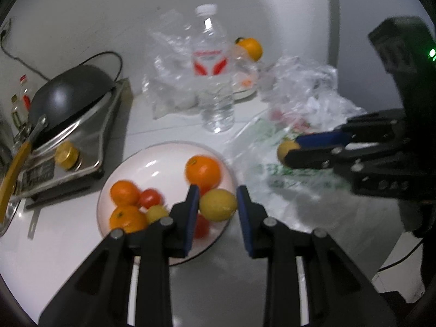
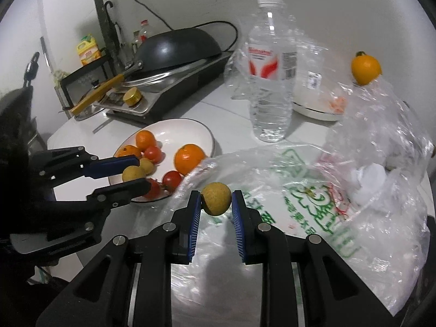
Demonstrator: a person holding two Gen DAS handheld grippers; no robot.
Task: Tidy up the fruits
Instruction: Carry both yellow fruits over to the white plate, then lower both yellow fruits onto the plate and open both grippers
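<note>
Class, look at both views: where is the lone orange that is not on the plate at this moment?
The lone orange sits at the far right in the right wrist view, behind the crumpled plastic bag, right of the water bottle.

Glossy plate [image 2: 209, 133], crinkly clear plastic bag [image 2: 299, 190]

- A clear plastic water bottle [image 2: 271, 68] with a white cap and a red label stands upright on the white table [image 2: 215, 109].
- A dark round wok [image 2: 177, 50] with a yellow handle rests on a steel stove [image 2: 160, 95].
- A yellow carton [image 2: 87, 50] stands behind.
</note>
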